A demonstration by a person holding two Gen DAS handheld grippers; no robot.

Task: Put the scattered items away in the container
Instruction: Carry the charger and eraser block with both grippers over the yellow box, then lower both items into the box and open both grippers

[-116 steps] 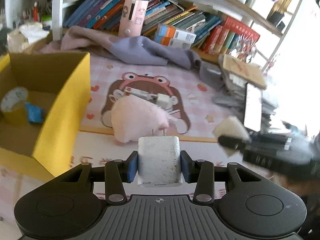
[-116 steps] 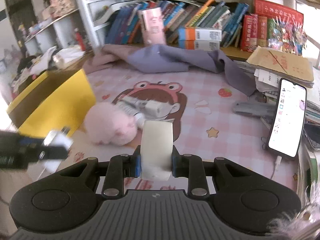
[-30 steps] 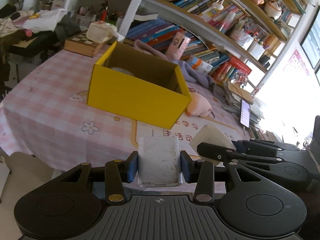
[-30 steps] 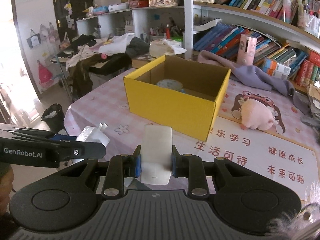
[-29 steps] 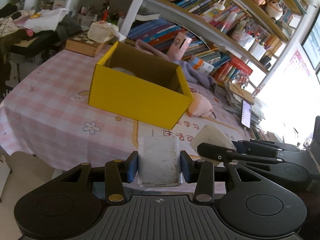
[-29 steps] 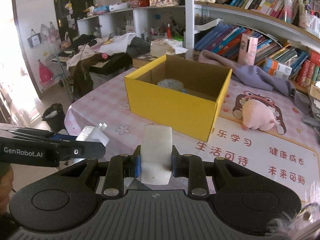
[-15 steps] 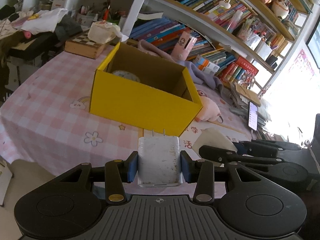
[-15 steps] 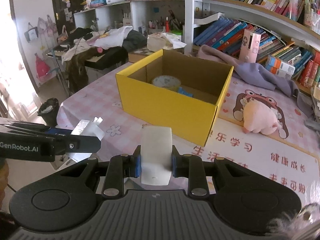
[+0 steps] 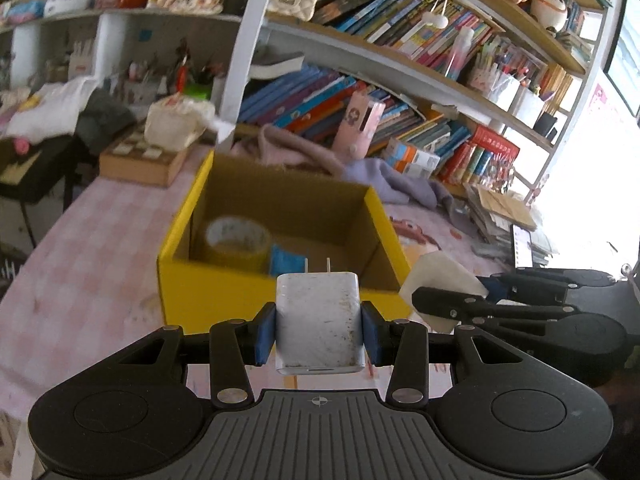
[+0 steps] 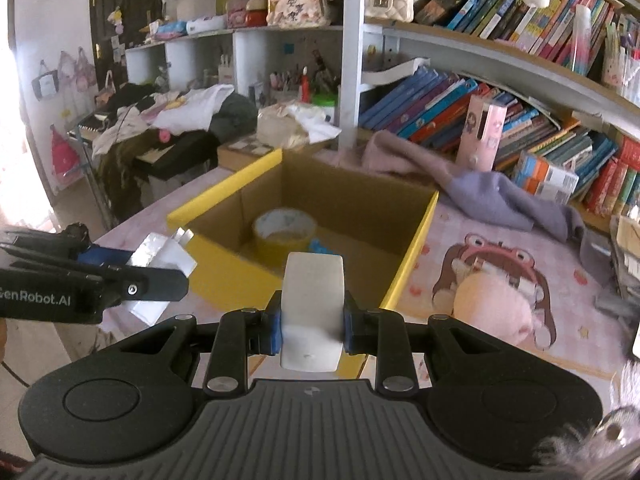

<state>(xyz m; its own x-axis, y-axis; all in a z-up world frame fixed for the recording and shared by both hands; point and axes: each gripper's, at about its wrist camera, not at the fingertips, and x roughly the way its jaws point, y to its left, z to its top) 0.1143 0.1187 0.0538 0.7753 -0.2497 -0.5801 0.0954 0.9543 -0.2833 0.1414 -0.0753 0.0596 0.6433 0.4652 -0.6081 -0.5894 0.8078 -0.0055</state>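
My left gripper point(image 9: 319, 330) is shut on a white plug charger point(image 9: 319, 320) with its two prongs pointing forward. The yellow cardboard box point(image 9: 224, 296) stands just beyond it, open at the top, with a tape roll point(image 9: 236, 242) and a blue item point(image 9: 286, 262) inside. My right gripper point(image 10: 312, 324) is shut on a white rounded block point(image 10: 312, 304), close to the box's near wall point(image 10: 224, 260). In the right wrist view the left gripper point(image 10: 160, 270) shows at the left with the charger point(image 10: 162, 258). The right gripper point(image 9: 432, 304) and its block point(image 9: 436, 280) show at the right of the left wrist view.
A pink plush toy point(image 10: 494, 306) lies on the cartoon mat point(image 10: 500, 256) right of the box. A grey-purple cloth point(image 10: 480, 192) and rows of books point(image 10: 440, 108) sit behind. A phone point(image 9: 522, 240) lies by stacked papers at far right. The pink checked tablecloth point(image 9: 80, 264) ends at the left.
Both grippers have come forward toward the yellow box, which now looks much larger and nearer. Each still holds its item.
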